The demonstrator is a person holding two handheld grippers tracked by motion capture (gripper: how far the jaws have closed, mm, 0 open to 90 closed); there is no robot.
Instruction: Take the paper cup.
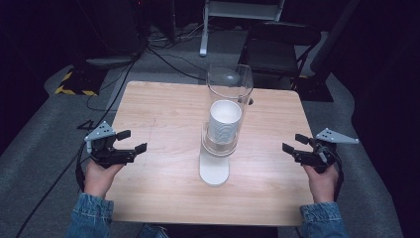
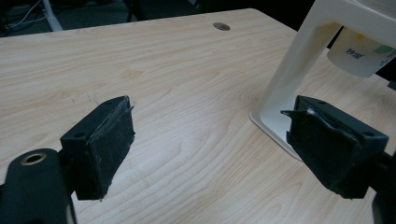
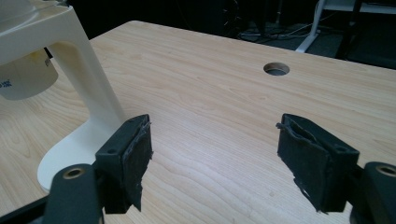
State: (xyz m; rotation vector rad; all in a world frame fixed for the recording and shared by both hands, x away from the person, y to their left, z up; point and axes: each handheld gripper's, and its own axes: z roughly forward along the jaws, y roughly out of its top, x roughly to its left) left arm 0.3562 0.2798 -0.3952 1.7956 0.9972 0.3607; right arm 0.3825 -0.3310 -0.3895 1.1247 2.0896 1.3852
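At table centre stands a cup dispenser (image 1: 221,130): clear tube on a cream stand w/ flat foot, a stack of white paper cups (image 1: 225,119) inside the tube. Dispenser is the ref. landmark for all positions below.

Left gripper (image 1: 131,141): held in person's left hand (image 1: 100,176), well apart from dispenser on its left side, near the wooden table (image 1: 163,114) edge. Jaws spread, nothing btwn them; left gripper view confirms bare tabletop in the gap, pads (image 2: 112,147) frayed at edges. Same view shows dispenser's cream upright and foot (image 2: 299,88) beyond the far jaw, w/ bottom cup (image 2: 359,53) hanging below the tube; no contact.

Right gripper (image 1: 295,144): held in right hand (image 1: 322,181), well apart from dispenser on its right side, also at table edge. Jaws parted, gap empty; right gripper view shows bare wood btwn pads (image 3: 135,161), dispenser foot (image 3: 74,140) beside the near jaw, not touching.

Round cable hole (image 3: 276,69) in tabletop lies behind dispenser. Both grippers point inward toward dispenser. Folding chair (image 1: 277,49) and floor cables (image 1: 163,54) sit beyond the table's far side.
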